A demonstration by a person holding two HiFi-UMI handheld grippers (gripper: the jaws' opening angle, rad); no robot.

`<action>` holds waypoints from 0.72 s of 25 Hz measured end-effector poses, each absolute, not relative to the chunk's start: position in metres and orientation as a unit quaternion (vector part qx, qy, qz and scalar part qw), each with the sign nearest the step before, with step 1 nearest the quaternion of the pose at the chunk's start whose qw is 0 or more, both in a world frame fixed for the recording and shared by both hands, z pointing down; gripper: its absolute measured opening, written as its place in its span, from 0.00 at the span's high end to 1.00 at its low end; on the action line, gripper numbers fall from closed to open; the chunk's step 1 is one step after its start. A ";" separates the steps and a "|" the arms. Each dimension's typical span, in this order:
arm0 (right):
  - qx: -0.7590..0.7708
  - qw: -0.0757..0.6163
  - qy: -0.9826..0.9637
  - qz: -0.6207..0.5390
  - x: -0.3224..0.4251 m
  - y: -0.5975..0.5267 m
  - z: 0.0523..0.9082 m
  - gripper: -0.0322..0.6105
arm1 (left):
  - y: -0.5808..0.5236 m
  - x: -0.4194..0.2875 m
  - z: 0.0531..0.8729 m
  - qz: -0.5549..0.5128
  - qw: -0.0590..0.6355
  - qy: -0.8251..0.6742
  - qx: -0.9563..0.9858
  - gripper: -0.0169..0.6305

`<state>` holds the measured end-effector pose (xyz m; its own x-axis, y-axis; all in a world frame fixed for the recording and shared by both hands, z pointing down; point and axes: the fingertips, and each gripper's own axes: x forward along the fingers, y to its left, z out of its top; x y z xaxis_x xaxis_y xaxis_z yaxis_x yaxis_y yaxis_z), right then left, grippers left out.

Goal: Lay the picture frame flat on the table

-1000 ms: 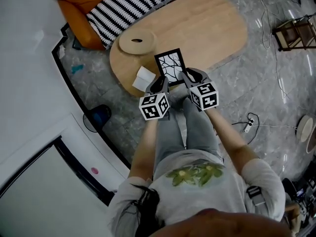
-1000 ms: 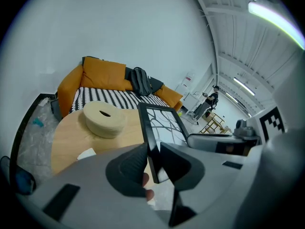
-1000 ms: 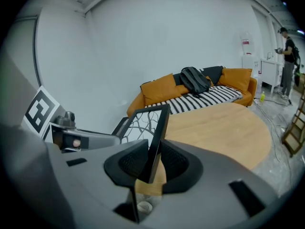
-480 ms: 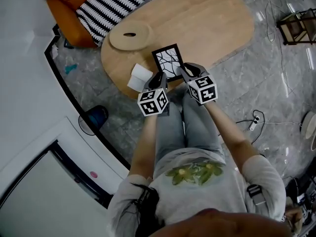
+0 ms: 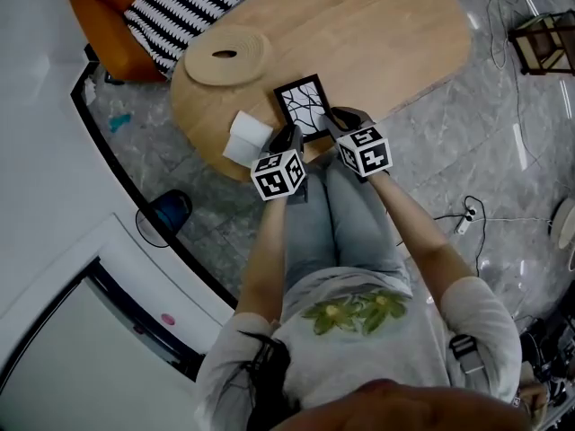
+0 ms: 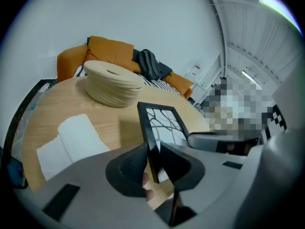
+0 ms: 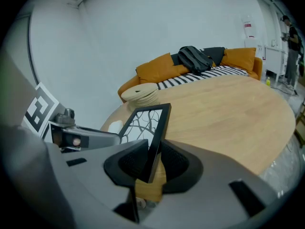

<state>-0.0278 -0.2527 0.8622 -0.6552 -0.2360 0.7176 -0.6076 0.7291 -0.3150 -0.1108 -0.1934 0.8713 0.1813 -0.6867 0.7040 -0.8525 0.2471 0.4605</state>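
Observation:
The picture frame [image 5: 304,106] is black with a white print of dark branches. It is held face up over the near edge of the oval wooden table [image 5: 386,34]. My left gripper [image 5: 289,140] is shut on its left side edge, the rim clamped between the pads [image 6: 153,149]. My right gripper [image 5: 337,126] is shut on the right side edge [image 7: 153,151]. In the left gripper view the frame [image 6: 164,123] slants away from me; the right gripper view shows the frame [image 7: 145,120] the same way. Whether its far edge touches the wood is unclear.
A round woven basket [image 5: 220,55] sits on the table beyond the frame, to the left. A white folded cloth [image 5: 247,139] lies at the table's near left edge. An orange sofa with a striped cover [image 5: 171,7] stands behind. The person's legs [image 5: 341,223] are below the grippers.
The head view has drifted, so the table, frame and grippers sit slightly higher in the picture. Both grippers keep the same hold on the frame.

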 end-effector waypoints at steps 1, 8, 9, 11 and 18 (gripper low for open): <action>0.241 0.339 -0.866 0.276 -0.027 -0.253 0.867 0.81 | -0.194 -0.110 0.876 0.090 0.473 -0.633 0.606 0.83; 0.230 0.364 -0.859 0.279 -0.023 -0.255 0.897 0.80 | -0.197 -0.105 0.906 0.105 0.482 -0.632 0.598 0.83; 0.227 0.369 -0.856 0.281 -0.022 -0.254 0.903 0.80 | -0.196 -0.104 0.910 0.108 0.482 -0.633 0.596 0.83; 0.223 0.379 -0.852 0.284 -0.020 -0.253 0.911 0.80 | -0.195 -0.102 0.916 0.116 0.483 -0.634 0.593 0.83; 0.219 0.399 -0.844 0.283 -0.017 -0.251 0.925 0.80 | -0.194 -0.100 0.930 0.143 0.483 -0.637 0.584 0.83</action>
